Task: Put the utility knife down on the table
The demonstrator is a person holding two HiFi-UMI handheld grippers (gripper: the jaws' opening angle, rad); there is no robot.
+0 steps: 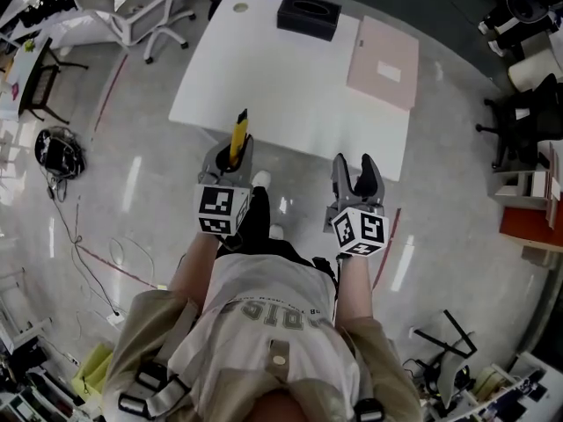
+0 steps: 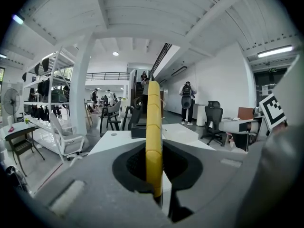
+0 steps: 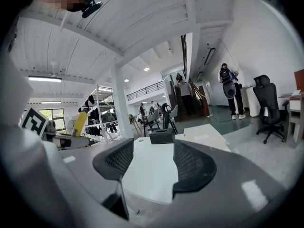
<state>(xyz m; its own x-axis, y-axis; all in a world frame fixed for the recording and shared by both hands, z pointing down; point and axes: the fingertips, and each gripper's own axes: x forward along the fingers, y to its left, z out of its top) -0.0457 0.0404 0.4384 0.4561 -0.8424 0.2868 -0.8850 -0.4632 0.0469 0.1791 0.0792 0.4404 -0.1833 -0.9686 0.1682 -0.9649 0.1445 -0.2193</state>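
**A:** What does the left hand-held gripper (image 1: 230, 155) hold?

**B:** A yellow utility knife (image 2: 153, 137). The jaws are closed narrowly on its lower end. The knife runs straight out from between them, edge-on to that gripper's camera, and sticks out well past the jaw tips.

**A:** Is the knife on the desk?

**B:** No. It is clamped in the left hand-held gripper and touches only the jaws. A white desk (image 1: 290, 86) lies ahead of that gripper. From the head view, the knife's far tip shows over the desk's near edge.

**A:** And the other one?

**B:** The right hand-held gripper (image 3: 149, 163) is level with the left one and well apart from it, on the person's right. Its two dark, mesh-textured pads stand wide apart with nothing between them, and the white desk top shows through the gap.

**A:** What else lies ahead of the grippers?

**B:** At the far edge of the desk, beyond both grippers, sits a black box (image 1: 309, 14). A flat pink board (image 1: 383, 60) lies ahead of the right hand-held gripper and overhangs the desk's right side. The person stands on a glossy grey floor (image 1: 141, 174) just short of the desk.
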